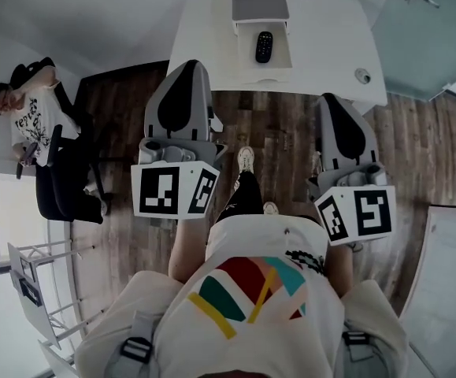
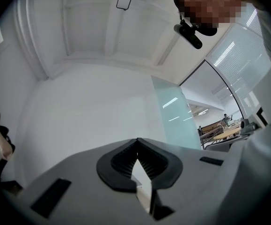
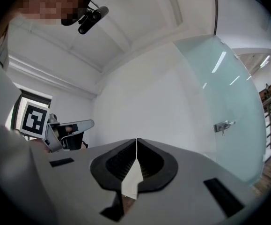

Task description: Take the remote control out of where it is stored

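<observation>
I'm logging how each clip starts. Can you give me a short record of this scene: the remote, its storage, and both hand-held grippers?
remote control: black, lying in the open drawer
drawer: pulled out of a grey-topped box on the white table
left hand-held gripper: shut, empty, apart from the remote
right hand-held gripper: shut, empty, apart from the remote
progress: remote not yet touched

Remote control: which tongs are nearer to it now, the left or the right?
Left, by a little, judging from the head view. The left tongs reach over the table edge, below-left of the remote control; the right tongs stop short of the table, below-right.
</observation>
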Motion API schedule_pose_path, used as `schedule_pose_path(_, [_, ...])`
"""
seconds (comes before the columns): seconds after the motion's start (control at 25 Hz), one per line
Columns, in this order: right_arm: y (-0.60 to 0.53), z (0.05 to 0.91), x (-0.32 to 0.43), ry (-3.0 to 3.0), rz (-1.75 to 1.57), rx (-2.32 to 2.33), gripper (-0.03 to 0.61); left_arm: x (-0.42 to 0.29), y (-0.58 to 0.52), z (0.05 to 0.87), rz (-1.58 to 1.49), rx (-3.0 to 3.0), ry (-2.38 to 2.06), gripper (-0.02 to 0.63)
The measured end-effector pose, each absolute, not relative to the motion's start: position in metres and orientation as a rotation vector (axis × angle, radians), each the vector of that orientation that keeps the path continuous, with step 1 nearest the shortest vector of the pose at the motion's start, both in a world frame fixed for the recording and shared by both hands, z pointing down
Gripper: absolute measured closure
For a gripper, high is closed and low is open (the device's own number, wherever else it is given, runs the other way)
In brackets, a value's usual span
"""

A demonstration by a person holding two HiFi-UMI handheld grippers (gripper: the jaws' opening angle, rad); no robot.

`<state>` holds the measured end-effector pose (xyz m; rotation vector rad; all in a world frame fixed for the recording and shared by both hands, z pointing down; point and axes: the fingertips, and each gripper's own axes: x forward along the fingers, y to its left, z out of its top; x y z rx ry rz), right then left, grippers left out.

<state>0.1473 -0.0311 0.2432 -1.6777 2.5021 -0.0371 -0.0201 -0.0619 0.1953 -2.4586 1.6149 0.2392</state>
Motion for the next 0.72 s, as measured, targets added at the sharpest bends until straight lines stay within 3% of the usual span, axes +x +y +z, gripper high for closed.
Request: schedule_pose_path(0.72, [-0.202, 0.258, 0.099, 2.517, -0.131, -1.783, 0.577, -0.068, -0.248, 0.222, 0.237, -2.536, 1.623, 0.606])
